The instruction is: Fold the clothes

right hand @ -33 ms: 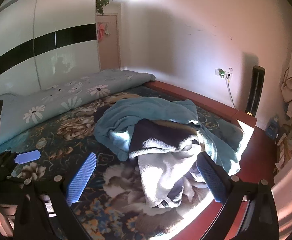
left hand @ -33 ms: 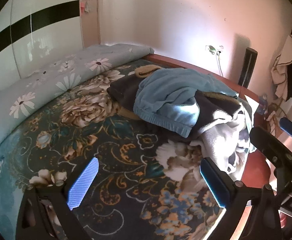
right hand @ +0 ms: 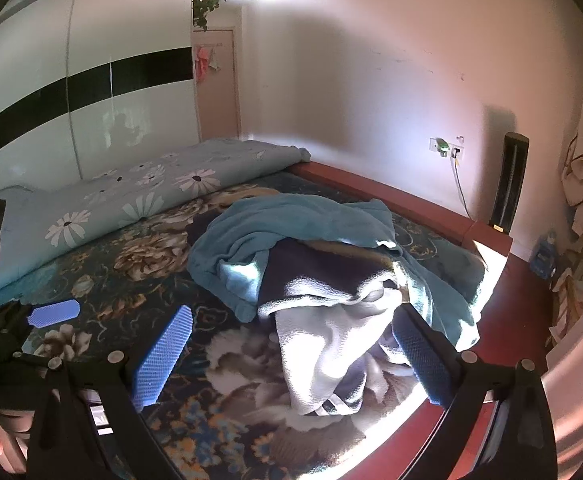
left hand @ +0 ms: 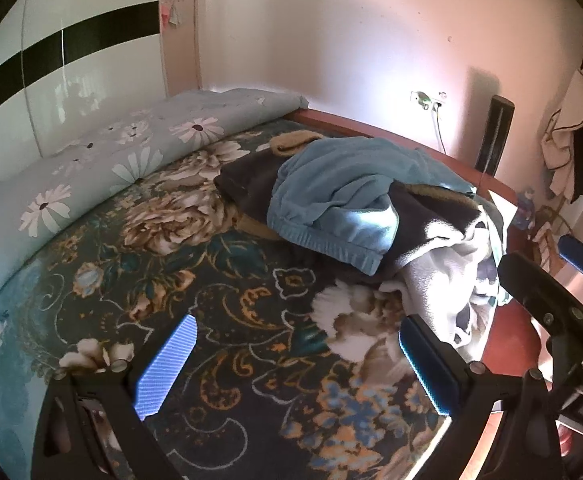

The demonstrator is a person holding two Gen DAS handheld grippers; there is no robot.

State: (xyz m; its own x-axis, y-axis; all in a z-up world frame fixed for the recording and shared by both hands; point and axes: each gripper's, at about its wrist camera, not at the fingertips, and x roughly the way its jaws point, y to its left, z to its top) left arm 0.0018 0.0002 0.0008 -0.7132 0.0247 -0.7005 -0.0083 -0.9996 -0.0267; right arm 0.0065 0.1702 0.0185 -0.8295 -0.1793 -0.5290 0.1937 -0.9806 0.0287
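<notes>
Both empty: left gripper (left hand: pixel 295 364) and right gripper (right hand: pixel 291 354) gape wide above the floral bed (left hand: pixel 219 280). Just ahead lies the clothes pile (right hand: pixel 315 264), blue top (left hand: pixel 343 196) uppermost.

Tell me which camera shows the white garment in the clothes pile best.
The right wrist view: the white garment lies central and sunlit, draping off the pile toward the camera. In the left wrist view it sits at the pile's right edge, partly hidden behind a finger of the left hand-held gripper.
</notes>
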